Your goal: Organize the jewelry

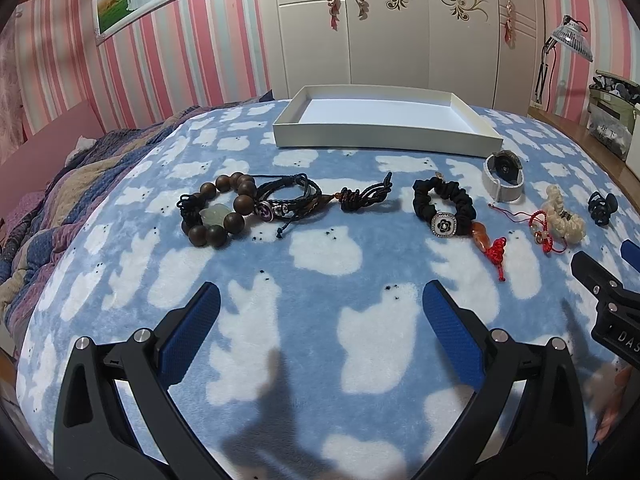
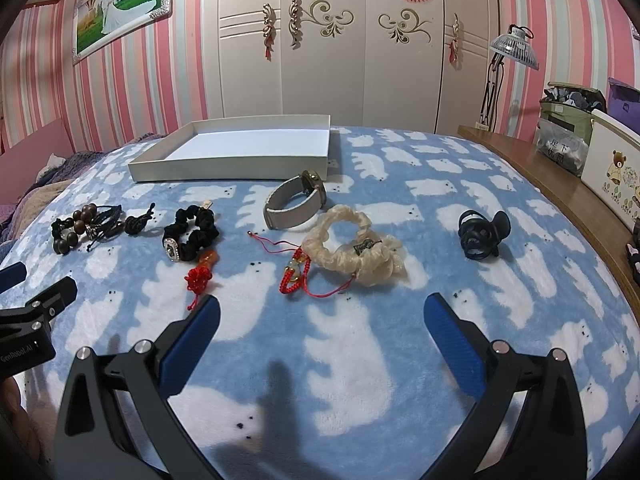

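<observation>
Blue bear-print blanket covers the bed, carrying, from the left, a wooden bead bracelet, black scrunchie, grey watch and cream scrunchie before a white tray. Left claw and right claw hover spread, holding nothing.
</observation>
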Demonstrator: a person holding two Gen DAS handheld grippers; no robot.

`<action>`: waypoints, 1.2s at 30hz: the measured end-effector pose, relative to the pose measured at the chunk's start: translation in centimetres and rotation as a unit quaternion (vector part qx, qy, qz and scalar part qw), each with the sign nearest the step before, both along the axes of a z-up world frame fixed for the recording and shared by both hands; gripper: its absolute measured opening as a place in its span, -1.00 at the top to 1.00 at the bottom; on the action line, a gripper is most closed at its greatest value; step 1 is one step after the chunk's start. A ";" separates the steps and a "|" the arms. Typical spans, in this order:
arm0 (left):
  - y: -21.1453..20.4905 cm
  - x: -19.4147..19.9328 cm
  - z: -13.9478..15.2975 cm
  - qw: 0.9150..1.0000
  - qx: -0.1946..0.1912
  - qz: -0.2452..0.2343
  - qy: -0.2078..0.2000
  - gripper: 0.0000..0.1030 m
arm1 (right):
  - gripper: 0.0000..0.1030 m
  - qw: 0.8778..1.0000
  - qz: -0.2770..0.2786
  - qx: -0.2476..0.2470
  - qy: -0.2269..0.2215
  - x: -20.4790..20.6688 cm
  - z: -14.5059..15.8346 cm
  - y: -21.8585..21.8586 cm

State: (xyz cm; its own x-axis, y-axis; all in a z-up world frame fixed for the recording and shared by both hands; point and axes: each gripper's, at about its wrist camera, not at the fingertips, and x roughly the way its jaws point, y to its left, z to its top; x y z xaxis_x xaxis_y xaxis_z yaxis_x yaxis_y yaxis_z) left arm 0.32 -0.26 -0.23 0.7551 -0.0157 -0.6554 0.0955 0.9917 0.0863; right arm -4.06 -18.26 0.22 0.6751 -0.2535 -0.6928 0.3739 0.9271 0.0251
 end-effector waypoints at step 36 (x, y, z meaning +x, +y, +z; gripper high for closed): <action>-0.1 0.1 -0.1 1.000 -0.001 0.000 0.004 -0.94 | -0.97 1.000 -0.002 -0.002 -0.003 0.0 0.0 0.1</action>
